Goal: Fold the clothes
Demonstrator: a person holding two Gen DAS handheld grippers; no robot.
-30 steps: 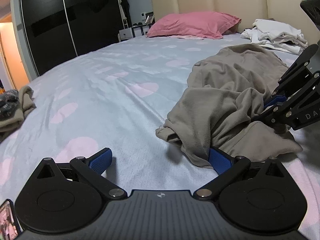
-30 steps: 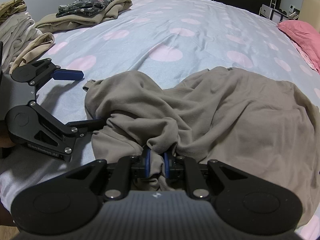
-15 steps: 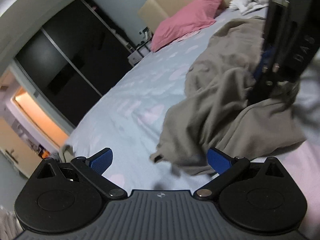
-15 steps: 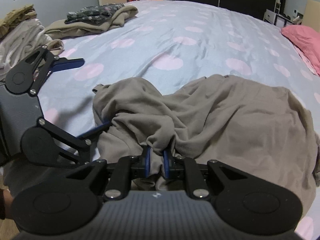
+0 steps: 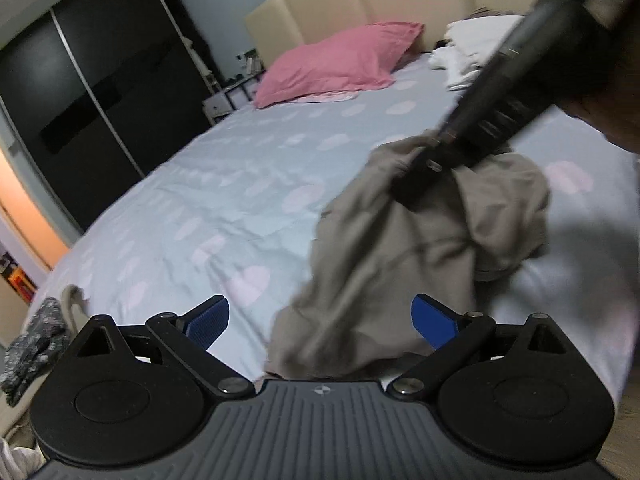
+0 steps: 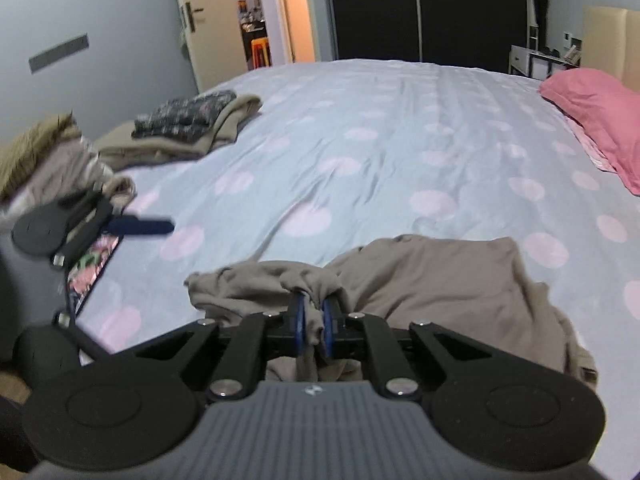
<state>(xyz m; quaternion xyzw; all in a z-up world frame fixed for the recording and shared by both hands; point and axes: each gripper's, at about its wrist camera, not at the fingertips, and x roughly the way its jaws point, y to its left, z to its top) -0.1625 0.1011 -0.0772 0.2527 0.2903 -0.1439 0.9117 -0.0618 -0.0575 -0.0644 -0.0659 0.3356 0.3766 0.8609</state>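
Above the dotted bed (image 6: pixel 380 152), your right gripper (image 6: pixel 314 322) clenches a bunch of the taupe garment (image 6: pixel 440 280), lifting it. Your left gripper (image 5: pixel 320 320) hangs released beside it, fingers (image 5: pixel 210 318) spread wide.

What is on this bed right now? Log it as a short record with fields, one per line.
surface: bed sheet, pale blue with pink spots
garment in work: taupe garment, crumpled, partly lifted off the sheet
right gripper: jaws shut on a bunched fold of the taupe garment
left gripper: jaws open, holding nothing
folded pile: dark patterned garment on top of beige clothes, far corner
unfolded pile: white clothes by the headboard
pillow: pink pillow at the headboard
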